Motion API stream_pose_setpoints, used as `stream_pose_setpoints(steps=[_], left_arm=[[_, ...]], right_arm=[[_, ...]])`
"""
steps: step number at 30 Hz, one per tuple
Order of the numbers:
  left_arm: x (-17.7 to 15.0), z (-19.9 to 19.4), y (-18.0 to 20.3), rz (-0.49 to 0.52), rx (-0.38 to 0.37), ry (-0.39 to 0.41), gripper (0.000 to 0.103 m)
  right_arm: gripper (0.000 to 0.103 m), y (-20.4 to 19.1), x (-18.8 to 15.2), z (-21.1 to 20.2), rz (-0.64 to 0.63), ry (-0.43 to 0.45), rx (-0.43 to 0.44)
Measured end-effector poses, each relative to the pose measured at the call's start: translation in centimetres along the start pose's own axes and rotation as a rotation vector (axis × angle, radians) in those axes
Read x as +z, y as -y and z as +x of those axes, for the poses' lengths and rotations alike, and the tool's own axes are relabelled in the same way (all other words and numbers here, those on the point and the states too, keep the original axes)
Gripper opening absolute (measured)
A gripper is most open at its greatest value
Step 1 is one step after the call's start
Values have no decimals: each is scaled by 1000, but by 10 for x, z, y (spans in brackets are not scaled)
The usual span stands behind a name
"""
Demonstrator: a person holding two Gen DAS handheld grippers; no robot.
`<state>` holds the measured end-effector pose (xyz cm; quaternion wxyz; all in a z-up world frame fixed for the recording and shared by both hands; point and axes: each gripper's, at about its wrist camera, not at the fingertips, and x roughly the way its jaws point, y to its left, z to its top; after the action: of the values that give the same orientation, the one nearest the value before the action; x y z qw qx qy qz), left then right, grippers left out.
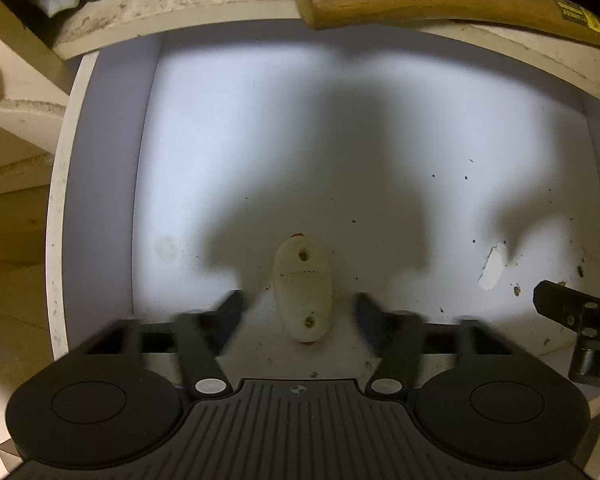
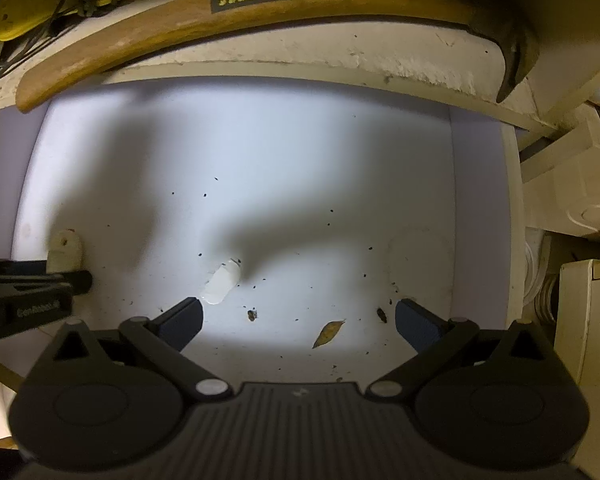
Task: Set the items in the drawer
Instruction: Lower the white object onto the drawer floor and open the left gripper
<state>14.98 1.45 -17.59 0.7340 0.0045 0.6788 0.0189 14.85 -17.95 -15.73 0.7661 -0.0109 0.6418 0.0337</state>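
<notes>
Both grippers hang over an open white drawer [image 1: 100, 184] whose floor is lit bright at the far side and shadowed near.

The left gripper [image 1: 298, 312] has its jaws spread, with blurred fingertips [image 1: 230, 308] on either side of a cream oval plastic piece [image 1: 303, 292] that lies flat on the drawer floor. The piece has two small screw holes, one at its far end and one at its near end. Neither finger touches it, as far as the blur allows. In the right wrist view the same piece [image 2: 65, 254] shows at the far left, partly hidden behind the left gripper's dark finger.

The right gripper [image 2: 298, 320] also has its jaws spread wide, with nothing between them but the drawer floor. Its left fingertip [image 2: 184, 318] sits just beside a small white cylindrical plug [image 2: 221, 284], which lies tilted on the floor; whether they touch cannot be told. A dry brown leaf [image 2: 329, 333] lies near the middle between the fingers, with dark crumbs and specks scattered around it.

Across the far edge of the drawer opening, on the worn white cabinet top [image 2: 340, 56], rests a hatchet with a curved wooden handle [image 2: 172, 36] and labels on it. Farther left lie a yellow object [image 2: 60, 4] and tangled black cables [image 2: 28, 40].
</notes>
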Motion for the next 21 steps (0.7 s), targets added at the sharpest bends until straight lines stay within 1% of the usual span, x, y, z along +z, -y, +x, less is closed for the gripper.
stream_pose_setpoints(steps=[1, 2, 3, 4, 7, 14, 21], left_arm=[[0, -2, 1, 10, 12, 12, 94], [0, -4, 3, 20, 33, 23, 100], [0, -6, 4, 32, 52, 38, 103], [0, -8, 5, 45, 70, 52, 103], [0, -12, 5, 49, 86, 60, 103], [-1, -14, 4, 40, 61, 46, 103], [-2, -20, 2, 35, 64, 51, 103]], right_arm=[[103, 0, 0, 0, 1, 1, 0], [103, 1, 0, -1, 2, 1, -1], [103, 1, 0, -1, 4, 2, -1], [103, 2, 0, -1, 6, 3, 0], [103, 3, 0, -2, 11, 6, -1], [103, 3, -1, -4, 14, 8, 2], [103, 4, -2, -6, 24, 13, 3]])
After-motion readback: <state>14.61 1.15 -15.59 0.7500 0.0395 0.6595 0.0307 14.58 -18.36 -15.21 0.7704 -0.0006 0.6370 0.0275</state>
